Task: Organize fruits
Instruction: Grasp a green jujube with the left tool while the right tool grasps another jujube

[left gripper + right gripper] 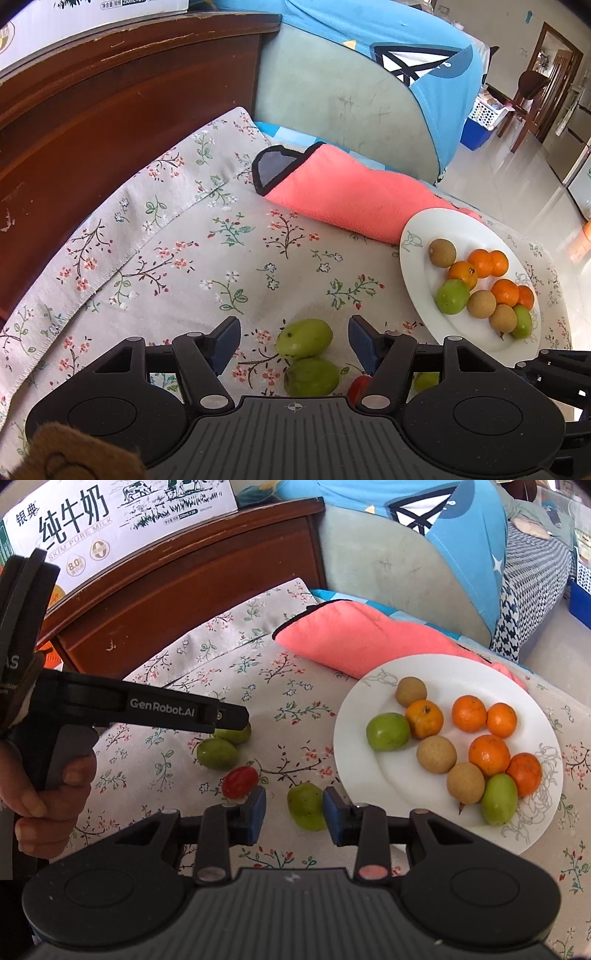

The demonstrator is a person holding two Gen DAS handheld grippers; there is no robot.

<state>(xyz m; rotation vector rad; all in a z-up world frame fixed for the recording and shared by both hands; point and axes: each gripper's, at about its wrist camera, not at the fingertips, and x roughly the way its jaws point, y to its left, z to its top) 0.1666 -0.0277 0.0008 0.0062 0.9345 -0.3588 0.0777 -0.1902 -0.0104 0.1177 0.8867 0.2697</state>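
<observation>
Both grippers open and holding nothing: left gripper [294,343] straddles one green fruit [304,338] on the tablecloth [184,236], right gripper [294,814] another [306,806] beside the plate [354,738]; likely small, smooth, roll-prone, so pinch across the middle, gently.
</observation>
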